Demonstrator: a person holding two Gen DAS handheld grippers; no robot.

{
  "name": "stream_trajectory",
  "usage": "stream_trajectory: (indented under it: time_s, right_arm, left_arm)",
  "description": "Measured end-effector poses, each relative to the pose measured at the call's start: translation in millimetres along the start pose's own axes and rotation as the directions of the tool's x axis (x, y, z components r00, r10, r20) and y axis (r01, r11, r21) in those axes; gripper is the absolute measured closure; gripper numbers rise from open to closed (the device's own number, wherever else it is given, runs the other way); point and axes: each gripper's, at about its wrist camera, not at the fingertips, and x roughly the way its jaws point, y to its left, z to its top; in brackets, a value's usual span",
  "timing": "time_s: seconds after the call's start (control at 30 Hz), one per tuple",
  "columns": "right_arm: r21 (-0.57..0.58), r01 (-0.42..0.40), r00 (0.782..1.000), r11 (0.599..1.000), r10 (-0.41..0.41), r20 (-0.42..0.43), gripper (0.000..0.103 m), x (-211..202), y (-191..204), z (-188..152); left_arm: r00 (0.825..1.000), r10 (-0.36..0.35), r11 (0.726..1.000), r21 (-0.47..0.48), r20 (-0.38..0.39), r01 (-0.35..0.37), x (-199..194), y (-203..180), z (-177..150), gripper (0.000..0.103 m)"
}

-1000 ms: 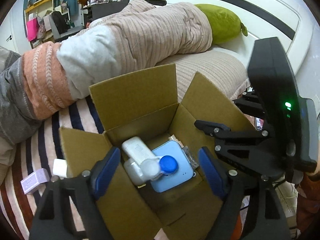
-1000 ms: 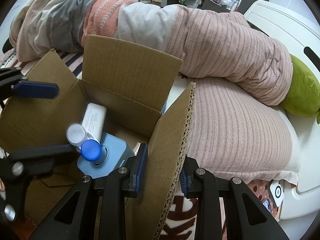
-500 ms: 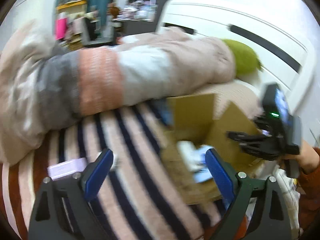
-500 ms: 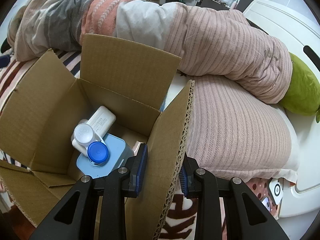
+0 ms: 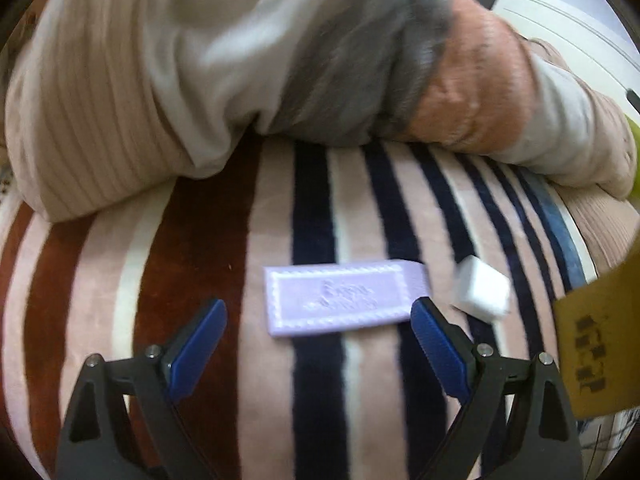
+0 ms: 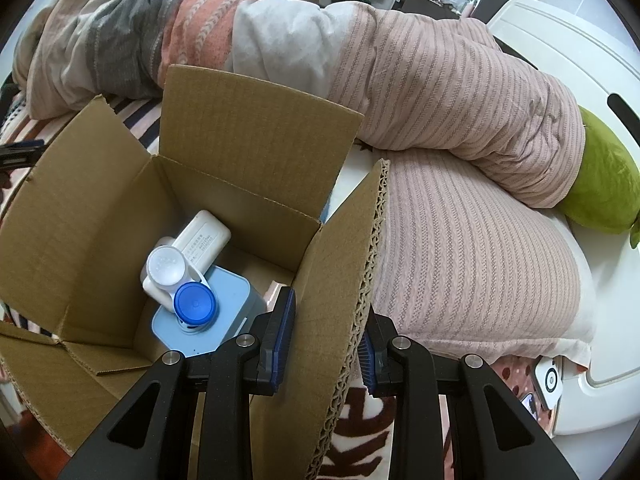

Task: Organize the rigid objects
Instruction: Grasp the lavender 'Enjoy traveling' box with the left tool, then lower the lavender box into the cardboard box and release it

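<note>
So far: partway thru, judging by what's in vs out of the box
Box: cardboard box (image 6: 100, 216) on the bed, flaps up, open top
Packed: white charger-type block (image 6: 204, 238), twin-cap case w/ blue + white lids (image 6: 180, 284), pale blue square unit (image 6: 224, 308) under it, all at box bottom
Still out: lilac flat box (image 5: 340, 298) on striped blanket (image 5: 200, 248); small white cube (image 5: 482, 290) just beside it at 3 o'clock
Left tool (image 5: 318, 326): wide open, nothing held; jaws just been opening, lilac box sits ahead betw the tips, pads not on it
Right tool (image 6: 326, 338): clamped on the box's right flap (image 6: 344, 280), steadying it
Left to do: lilac box likely next, then cube; 2 items seen outside
Unsure: more items out of view, can't tell
</note>
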Motion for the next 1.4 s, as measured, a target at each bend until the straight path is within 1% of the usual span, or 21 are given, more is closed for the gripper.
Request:
stream_trajectory:
  time_s: [0.1,0.17,0.27,0.33,0.4,0.47,0.53,0.6,0.63,0.67,0.7,0.77,0.8,0.87,0.9,0.93,0.97,1.03,1.2,1.3,1.4]
  right_arm:
    - [0.0,0.001,1.0,1.0,-0.001,-0.002,0.079,0.7,-0.2,0.6]
    - [-0.002,0.008,1.0,1.0,-0.008,-0.003,0.079,1.9,0.1,1.0]
    - [-0.003,0.009,1.0,1.0,-0.01,-0.006,0.079,2.4,0.0,2.1]
    - [-0.006,0.009,1.0,1.0,-0.009,-0.009,0.079,2.4,0.4,2.7]
    - [-0.007,0.007,1.0,1.0,-0.007,-0.009,0.079,2.6,0.1,3.1]
    - [-0.007,0.007,1.0,1.0,-0.007,-0.006,0.079,2.3,0.0,3.0]
    - [-0.008,0.007,1.0,1.0,-0.007,-0.003,0.079,2.0,0.6,2.9]
    - [-0.009,0.007,1.0,1.0,-0.007,-0.001,0.079,1.8,0.7,2.6]
    - [-0.009,0.007,1.0,1.0,-0.007,-0.001,0.079,1.7,0.9,2.6]
    - [-0.01,0.007,1.0,1.0,-0.007,0.001,0.079,1.4,0.9,2.3]
    - [-0.011,0.007,1.0,1.0,-0.007,0.002,0.079,1.3,1.2,2.6]
    - [-0.011,0.007,1.0,1.0,-0.007,0.004,0.079,1.1,1.5,2.9]
    - [-0.011,0.007,1.0,1.0,-0.007,0.004,0.079,1.0,1.8,3.2]
    - [-0.011,0.005,1.0,1.0,-0.005,0.005,0.079,0.7,2.5,3.6]
    - [-0.013,0.007,1.0,1.0,-0.007,0.007,0.079,0.2,3.2,3.5]
    - [-0.014,0.008,1.0,1.0,-0.008,0.007,0.079,-0.1,3.8,3.6]
    - [-0.015,0.008,1.0,1.0,-0.008,0.008,0.079,-0.3,4.2,3.5]
    - [-0.014,0.008,1.0,1.0,-0.008,0.008,0.079,-0.6,4.0,3.1]
    - [-0.012,0.006,1.0,1.0,-0.006,0.01,0.079,-1.0,4.1,2.7]
    - [-0.014,0.007,1.0,1.0,-0.007,0.013,0.079,-0.9,3.8,2.7]
    - [-0.015,0.006,1.0,1.0,-0.006,0.016,0.079,-0.9,3.5,2.8]
  left_arm:
    - [1.0,-0.006,1.0,0.017,0.011,0.005,19.7,7.0,10.8,0.011]
    - [0.999,-0.038,0.999,0.014,0.022,0.038,28.5,10.5,19.8,0.011]
    - [0.994,-0.105,0.994,-0.023,0.008,0.105,37.3,15.9,29.0,0.011]
    - [0.984,-0.179,0.984,-0.014,-0.005,0.179,39.0,16.1,29.6,0.011]
    - [0.97,-0.233,0.972,0.025,-0.062,0.235,42.3,13.1,26.2,0.011]
    - [0.963,-0.254,0.965,0.045,-0.093,0.259,42.1,11.1,22.9,0.011]
    - [0.936,-0.331,0.942,0.026,-0.119,0.336,35.3,15.5,16.3,0.011]
    - [0.897,-0.419,0.905,0.011,-0.145,0.425,25.1,14.8,5.0,0.011]
    - [0.879,-0.448,0.89,0.02,-0.162,0.456,19.8,11.6,-1.1,0.011]
    - [0.873,-0.455,0.883,0.04,-0.176,0.468,16.6,7.8,-5.1,0.011]
    - [0.88,-0.435,0.887,0.079,-0.191,0.455,11.8,2.9,-11.6,0.011]
    - [0.907,-0.366,0.902,0.161,-0.206,0.401,5.8,-8.4,-24.4,0.011]
    - [0.918,-0.341,0.908,0.182,-0.203,0.378,5.6,-11.6,-27.7,0.012]
    - [0.941,-0.282,0.925,0.206,-0.186,0.318,4.4,-16.7,-33.8,0.032]
    - [0.96,-0.219,0.944,0.21,-0.175,0.254,7.4,-17.3,-31.8,0.057]
    - [0.972,-0.169,0.958,0.205,-0.165,0.201,8.9,-17.1,-30.8,0.067]
    - [0.975,-0.157,0.966,0.181,-0.156,0.184,8.4,-15.8,-28.9,0.068]
    - [0.979,-0.153,0.97,0.168,-0.133,0.174,2.2,-17.7,-30.2,0.069]
    - [0.987,-0.132,0.967,0.206,-0.095,0.149,-23.9,-32.4,-26.3,0.069]
    - [0.991,-0.118,0.956,0.263,-0.056,0.128,-54.2,-58.8,-23.9,0.069]
    - [0.989,-0.147,0.94,0.31,-0.014,0.144,-93.6,-79.0,-17.2,0.069]
